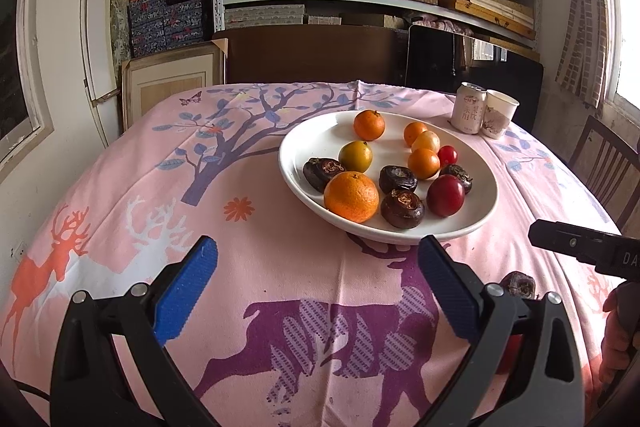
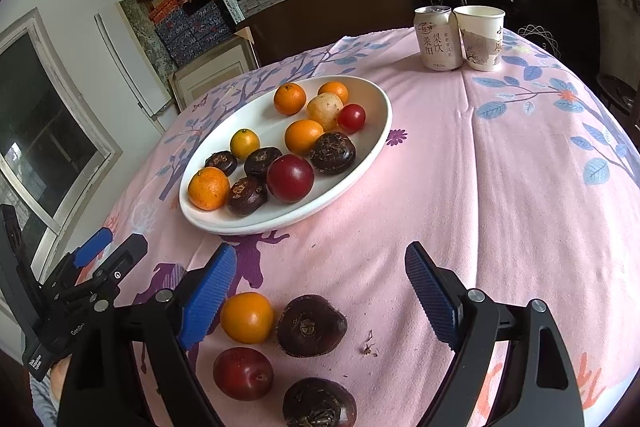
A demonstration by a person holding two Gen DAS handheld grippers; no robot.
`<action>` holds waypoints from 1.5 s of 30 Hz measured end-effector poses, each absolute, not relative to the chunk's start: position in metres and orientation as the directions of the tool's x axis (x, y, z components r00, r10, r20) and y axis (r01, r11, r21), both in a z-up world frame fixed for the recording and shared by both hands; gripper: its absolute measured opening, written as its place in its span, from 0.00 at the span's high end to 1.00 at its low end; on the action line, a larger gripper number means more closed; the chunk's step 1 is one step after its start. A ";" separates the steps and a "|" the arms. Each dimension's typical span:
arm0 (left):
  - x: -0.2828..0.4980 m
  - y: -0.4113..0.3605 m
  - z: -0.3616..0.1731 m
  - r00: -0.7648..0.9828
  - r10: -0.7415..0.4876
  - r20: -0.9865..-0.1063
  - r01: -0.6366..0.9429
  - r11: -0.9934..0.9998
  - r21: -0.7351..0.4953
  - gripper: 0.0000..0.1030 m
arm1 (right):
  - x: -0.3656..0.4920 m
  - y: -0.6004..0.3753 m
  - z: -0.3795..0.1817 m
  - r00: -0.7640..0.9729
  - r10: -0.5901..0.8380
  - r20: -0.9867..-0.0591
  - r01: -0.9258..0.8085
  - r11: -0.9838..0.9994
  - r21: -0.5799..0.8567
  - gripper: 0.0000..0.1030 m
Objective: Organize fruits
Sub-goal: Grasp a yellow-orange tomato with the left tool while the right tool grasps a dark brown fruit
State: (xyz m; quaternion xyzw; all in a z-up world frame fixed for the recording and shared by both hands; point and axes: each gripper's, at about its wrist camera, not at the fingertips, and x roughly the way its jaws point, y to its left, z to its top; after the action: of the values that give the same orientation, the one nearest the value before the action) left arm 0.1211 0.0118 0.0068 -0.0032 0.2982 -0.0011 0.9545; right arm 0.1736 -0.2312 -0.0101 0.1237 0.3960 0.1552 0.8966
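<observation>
Two grippers are in my hands, both with jaws spread wide and nothing between the blue pads. Biggest of all is the table under its pink tablecloth (image 1: 280, 267) printed with deer and a branching tree. On it sits the white oval plate (image 1: 312, 143), holding most of the fruit: a large orange (image 1: 351, 197) at its near edge, a dark red plum-like fruit (image 1: 445, 195), several dark brown water chestnuts (image 1: 402, 207), a few small oranges (image 1: 369, 125), a yellow-green citrus (image 1: 355, 156) and a small red tomato (image 1: 447, 155).

My left gripper (image 1: 318, 285) hovers low over the cloth just short of the plate's near rim. My right gripper (image 2: 320, 301) hangs above a loose group of fruit lying on the cloth, apart from the plate: a small orange on the cloth (image 2: 247, 317) just beside the left pad, a big water chestnut (image 2: 311, 325) next to it, a dark red fruit on the cloth (image 2: 243, 373) nearer me, and another water chestnut (image 2: 319, 403) at the bottom edge.

Near the far edge of the table a pink drink can (image 2: 438, 39) and a paper cup (image 2: 481, 38) stand upright, touching side by side. A few dark crumbs (image 2: 369, 345) lie by the big chestnut.
</observation>
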 end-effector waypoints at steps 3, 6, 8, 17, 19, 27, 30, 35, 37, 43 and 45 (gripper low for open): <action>0.122 0.012 0.006 0.819 -0.003 -0.574 -0.001 1.000 -0.006 0.05 | 0.174 -0.229 -0.010 0.637 0.373 -0.675 -0.183 0.923 0.338 0.15; 0.123 0.012 0.006 0.819 -0.001 -0.574 -0.001 1.000 -0.004 0.05 | 0.174 -0.229 -0.012 0.634 0.370 -0.679 -0.181 0.925 0.335 0.15; 0.123 0.012 0.006 0.819 -0.002 -0.574 -0.001 1.000 -0.004 0.05 | 0.174 -0.229 -0.012 0.633 0.369 -0.681 -0.180 0.925 0.334 0.15; 0.124 0.012 0.004 0.814 0.000 -0.581 0.001 1.000 0.002 0.05 | 0.174 -0.231 -0.015 0.625 0.362 -0.692 -0.179 0.929 0.325 0.15; 0.125 0.011 0.002 0.811 0.000 -0.585 0.004 1.000 0.006 0.05 | 0.173 -0.230 -0.017 0.615 0.366 -0.698 -0.185 0.928 0.323 0.15; 0.125 0.009 -0.001 0.807 0.007 -0.591 0.007 1.000 0.022 0.05 | 0.162 -0.232 -0.024 0.585 0.379 -0.717 -0.210 0.925 0.317 0.15; 0.126 0.009 -0.004 0.803 0.011 -0.596 0.008 1.000 0.030 0.05 | 0.158 -0.234 -0.026 0.576 0.384 -0.722 -0.218 0.923 0.317 0.15; 0.127 0.006 -0.006 0.796 0.020 -0.605 0.011 0.999 0.048 0.05 | 0.159 -0.235 -0.029 0.563 0.390 -0.728 -0.223 0.921 0.321 0.15; 0.128 0.005 -0.007 0.792 0.021 -0.610 0.014 0.999 0.052 0.05 | 0.159 -0.237 -0.028 0.570 0.390 -0.723 -0.219 0.921 0.324 0.15; 0.130 -0.003 -0.011 0.775 -0.015 -0.631 0.063 0.997 0.053 0.05 | 0.160 -0.248 -0.023 0.603 0.391 -0.695 -0.194 0.917 0.348 0.15; 0.129 -0.010 -0.014 0.767 -0.038 -0.641 0.102 0.993 0.062 0.05 | 0.162 -0.250 -0.024 0.600 0.390 -0.699 -0.182 0.917 0.355 0.15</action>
State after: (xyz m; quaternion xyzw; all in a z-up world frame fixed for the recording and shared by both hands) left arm 0.1293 -0.0101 -0.0135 0.0467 0.3396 -0.0373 0.9387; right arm 0.1620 -0.2503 -0.0235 0.1243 0.4171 0.1614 0.8857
